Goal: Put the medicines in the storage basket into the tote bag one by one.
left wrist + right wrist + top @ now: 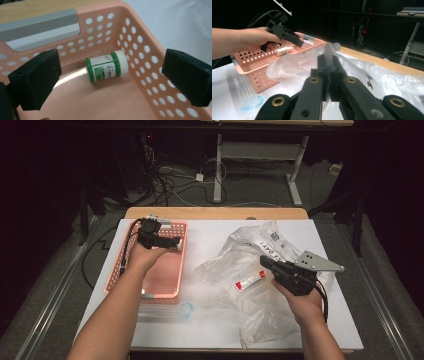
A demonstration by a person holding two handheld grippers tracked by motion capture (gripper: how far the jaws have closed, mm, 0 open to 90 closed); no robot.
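High view: the left gripper [167,241] hovers over the far end of the pink basket [176,285], forearm reaching in from below, while the right gripper [266,263] rests on the crumpled plastic bag [250,270], which could drag or tear if that hand lifts. Left gripper view: jaws wide and empty above the green-and-white jar [107,66] lying on its side in the basket's corner; likely to roll away from a one-sided touch. Right gripper view: jaws closed on a pinch of bag film [329,51], wrist level.

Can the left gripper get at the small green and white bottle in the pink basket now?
Probably yes. The left gripper hangs over the pink basket with its jaws open, and the bottle lies on its side on the basket floor with nothing over it.
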